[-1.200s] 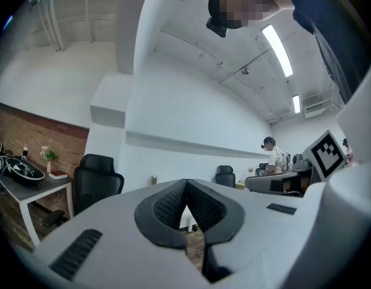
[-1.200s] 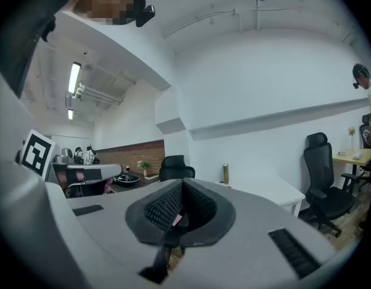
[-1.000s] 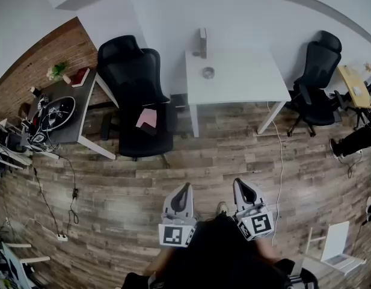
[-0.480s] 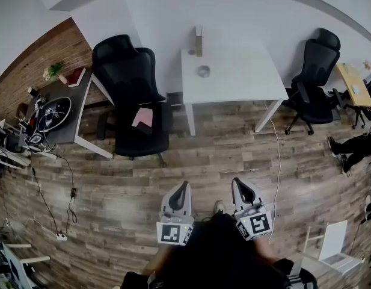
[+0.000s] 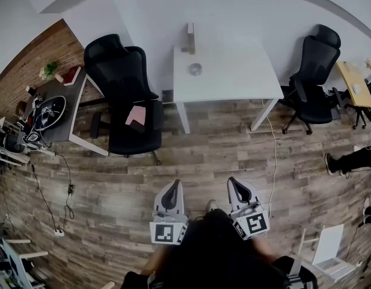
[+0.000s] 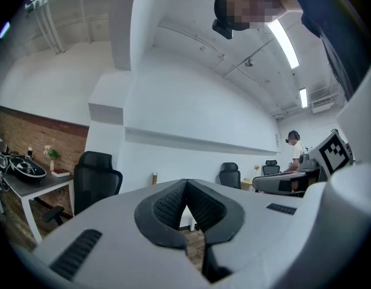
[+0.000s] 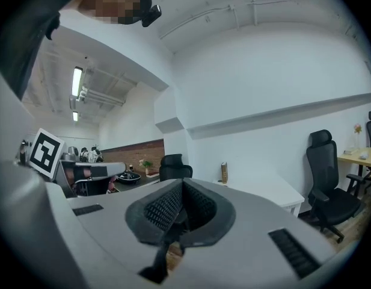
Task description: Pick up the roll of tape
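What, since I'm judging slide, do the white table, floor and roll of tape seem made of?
The white table: smooth matt white top, likely laminate or painted board. The floor: brown planks with visible grain, wood or wood-look laminate. The roll of tape: greyish ring, too small to tell.

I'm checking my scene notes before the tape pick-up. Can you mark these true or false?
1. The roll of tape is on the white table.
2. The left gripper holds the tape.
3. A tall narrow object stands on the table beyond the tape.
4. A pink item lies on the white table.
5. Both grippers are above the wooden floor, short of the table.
1. True: the roll of tape lies on the white table.
2. False: the left gripper is shut and empty.
3. True: the tall narrow object stands near the back edge.
4. False: the pink item lies on the black chair.
5. True: the right gripper is also above the wooden floor.
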Tool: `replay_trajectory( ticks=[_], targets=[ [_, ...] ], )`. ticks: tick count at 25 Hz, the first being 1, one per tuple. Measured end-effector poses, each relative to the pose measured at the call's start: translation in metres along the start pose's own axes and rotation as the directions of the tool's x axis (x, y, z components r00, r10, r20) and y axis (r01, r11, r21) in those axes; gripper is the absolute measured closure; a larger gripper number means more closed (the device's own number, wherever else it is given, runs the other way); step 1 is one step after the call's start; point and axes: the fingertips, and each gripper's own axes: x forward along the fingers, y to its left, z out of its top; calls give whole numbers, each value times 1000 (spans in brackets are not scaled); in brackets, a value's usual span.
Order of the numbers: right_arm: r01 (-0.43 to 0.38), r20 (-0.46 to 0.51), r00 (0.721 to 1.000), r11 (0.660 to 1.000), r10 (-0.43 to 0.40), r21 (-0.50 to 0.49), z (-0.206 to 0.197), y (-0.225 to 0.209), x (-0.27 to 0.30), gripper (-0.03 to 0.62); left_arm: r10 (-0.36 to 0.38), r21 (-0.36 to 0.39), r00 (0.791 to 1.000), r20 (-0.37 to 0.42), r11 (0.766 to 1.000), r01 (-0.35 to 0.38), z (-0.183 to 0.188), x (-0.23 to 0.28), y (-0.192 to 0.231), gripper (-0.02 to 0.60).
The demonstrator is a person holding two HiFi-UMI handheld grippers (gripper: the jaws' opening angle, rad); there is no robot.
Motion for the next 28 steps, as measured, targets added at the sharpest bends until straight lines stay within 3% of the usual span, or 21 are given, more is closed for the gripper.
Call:
replay_trajectory(
  ticks=[4, 8, 12, 15, 17, 21, 28],
  targets=[
    [-31, -21, 999, 999, 31, -8, 2, -13, 3, 581, 18, 35, 1000, 0, 999, -18, -3, 13, -10, 560],
    [-34, -37, 999, 999, 34, 4, 1, -28, 9, 582, 31, -2, 1000, 4, 1000, -31, 2, 29, -18, 560],
    [-44, -25, 999, 999, 44, 13, 1, -41, 22, 581, 20, 45, 1000, 6, 999, -20, 2, 49, -16, 560],
    [-43, -20, 999, 999, 43, 11, 0, -53, 37, 581, 18, 11, 1000, 6, 1000, -18, 1, 71, -10, 560],
    [-34, -19, 999, 999, 34, -1, 1, -61, 53, 581, 10, -6, 1000, 7, 1000, -10, -1, 89, -3, 560],
    [-22, -18, 1000, 999, 22, -24, 1, -74, 87, 580, -30, 43, 1000, -9, 999, 30, -11, 127, 14, 560],
    [7, -23, 1000, 1000, -8, -22, 9, -94, 163, 580, -57, -20, 998, 9, 998, 57, 0, 198, 60, 560]
  ],
)
